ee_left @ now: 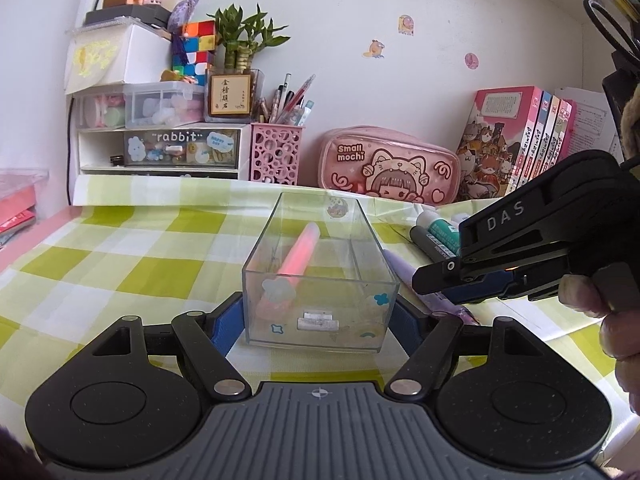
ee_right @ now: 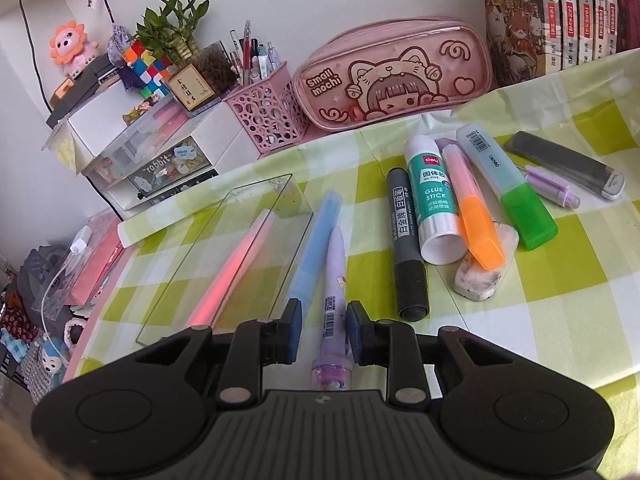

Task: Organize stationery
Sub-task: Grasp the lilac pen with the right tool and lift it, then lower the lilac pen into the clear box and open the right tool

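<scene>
While spread around the clear box (ee_left: 320,280), left gripper (ee_left: 318,320) level; right gripper (ee_right: 320,330) tilted down, jaws apart astride purple pen (ee_right: 334,296).

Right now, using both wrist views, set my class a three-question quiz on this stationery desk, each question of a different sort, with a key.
1. True or false: the clear box already holds a pink pen.
2. Multiple choice: what lies between the fingers of the right gripper? A) the glue stick B) the purple pen C) the grey marker
3. Fill in: the left gripper has one finger on each side of the ____.

Key
1. True.
2. B; the fingers stand on either side of it with small gaps showing.
3. Clear box; whether the pads touch its walls cannot be told.
</scene>
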`<state>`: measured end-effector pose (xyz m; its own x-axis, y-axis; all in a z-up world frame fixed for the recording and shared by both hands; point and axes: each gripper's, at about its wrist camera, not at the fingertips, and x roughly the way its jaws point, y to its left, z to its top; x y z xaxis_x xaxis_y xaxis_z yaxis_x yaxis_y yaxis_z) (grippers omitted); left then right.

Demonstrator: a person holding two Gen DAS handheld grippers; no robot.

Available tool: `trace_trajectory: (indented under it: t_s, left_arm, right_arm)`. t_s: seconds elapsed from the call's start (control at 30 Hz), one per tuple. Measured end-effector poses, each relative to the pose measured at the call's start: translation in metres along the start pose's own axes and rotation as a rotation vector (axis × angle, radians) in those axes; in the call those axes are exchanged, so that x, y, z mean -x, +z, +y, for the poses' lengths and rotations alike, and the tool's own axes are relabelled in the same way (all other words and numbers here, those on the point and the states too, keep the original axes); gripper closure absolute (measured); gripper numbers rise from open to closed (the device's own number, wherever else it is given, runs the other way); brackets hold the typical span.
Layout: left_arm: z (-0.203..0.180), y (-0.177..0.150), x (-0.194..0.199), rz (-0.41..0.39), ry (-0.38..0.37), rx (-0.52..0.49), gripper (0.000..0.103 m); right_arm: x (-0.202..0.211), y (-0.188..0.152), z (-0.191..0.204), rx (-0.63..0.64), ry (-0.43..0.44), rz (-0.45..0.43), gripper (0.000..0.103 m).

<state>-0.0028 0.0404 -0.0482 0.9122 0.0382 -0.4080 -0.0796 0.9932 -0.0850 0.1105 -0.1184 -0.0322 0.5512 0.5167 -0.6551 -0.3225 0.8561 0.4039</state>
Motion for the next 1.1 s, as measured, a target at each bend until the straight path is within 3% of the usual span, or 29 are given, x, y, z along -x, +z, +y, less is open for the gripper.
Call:
trace_trajectory:
  t_s: [0.13, 0.3, 0.5, 0.8, 1.1]
  left_arm:
    - [0.002, 0.001, -0.002, 0.014, -0.011, 0.017, 0.029]
    - [0.000, 0.000, -0.002, 0.016, -0.004, 0.002, 0.029]
    - [0.001, 0.000, -0.002, 0.016, -0.018, -0.004, 0.029]
    - [0.001, 0.000, -0.002, 0.017, -0.018, -0.005, 0.029]
    - [0.001, 0.000, -0.002, 0.016, -0.018, -0.004, 0.029]
  right_arm:
    - [-0.001, -0.004, -0.001, 0.010, 0.001, -0.034, 0.083]
    - [0.007, -0.006, -0.010, -0.086, 0.020, -0.024, 0.083]
    - [0.023, -0.005, -0.021, -0.238, 0.116, -0.030, 0.083]
    - [0.026, 0.011, -0.010, -0.347, 0.248, -0.046, 0.083]
    - [0.009, 0.019, -0.001, -0.370, 0.236, -0.038, 0.083]
